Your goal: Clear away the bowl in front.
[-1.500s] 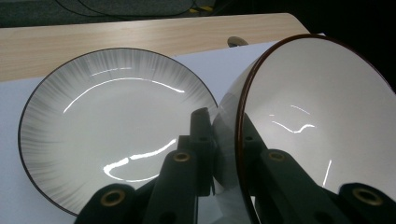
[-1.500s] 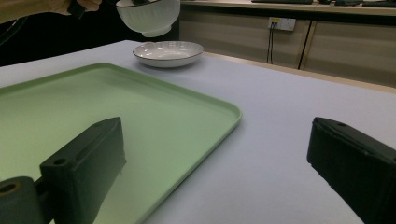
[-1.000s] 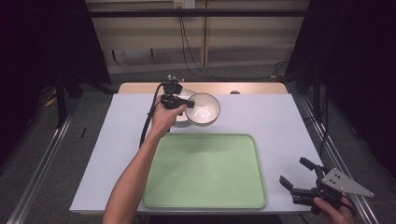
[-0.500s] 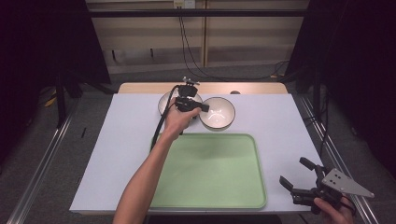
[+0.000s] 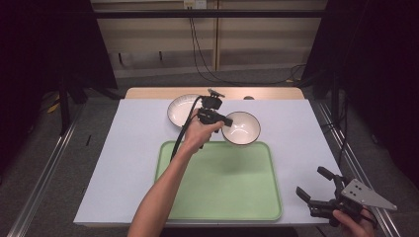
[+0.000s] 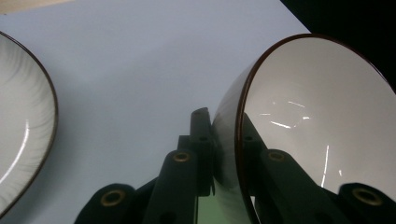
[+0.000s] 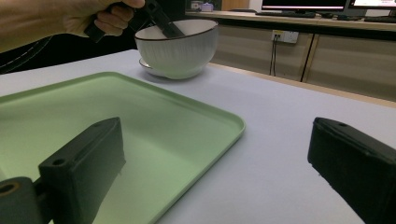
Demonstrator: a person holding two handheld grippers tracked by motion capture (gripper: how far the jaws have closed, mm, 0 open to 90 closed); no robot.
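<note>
1. Left claw is clamped on the near rim of the white bowl, one jaw inside and one outside, with the bowl carried just past the tray's far edge
2. It's pinched by the rim alone, so I reckon it could swing or slip out
3. A plate sits just left of that claw, easy to clip
4. Right claw hangs wide open, nothing in it, well off by the counter's near right corner
</note>
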